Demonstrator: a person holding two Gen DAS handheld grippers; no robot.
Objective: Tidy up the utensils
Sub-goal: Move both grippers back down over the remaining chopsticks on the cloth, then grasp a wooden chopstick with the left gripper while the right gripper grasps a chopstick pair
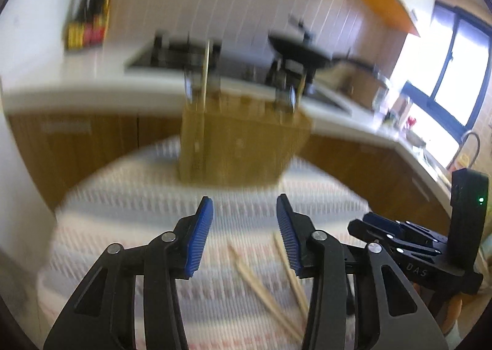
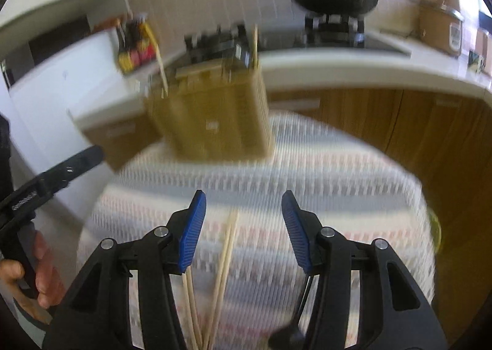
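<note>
A wooden utensil holder (image 1: 240, 147) (image 2: 212, 116) stands at the far side of a round table with a patterned cloth (image 1: 147, 214) (image 2: 338, 184). Chopsticks (image 1: 205, 73) (image 2: 162, 70) stand upright in the holder. Loose chopsticks (image 1: 261, 285) (image 2: 226, 257) lie on the cloth near me. My left gripper (image 1: 244, 199) is open above the cloth with nothing between its fingers. My right gripper (image 2: 243, 194) is open too; the loose chopsticks lie on the cloth below its gap, untouched. A dark utensil (image 2: 295, 319) lies under its right finger, blurred.
Behind the table runs a white kitchen counter (image 1: 92, 92) with a stove and a black pan (image 2: 335, 1), sauce bottles (image 2: 135, 49) and a sink tap (image 1: 467, 147). A hand (image 2: 40, 270) holds the left gripper at the left edge of the right wrist view.
</note>
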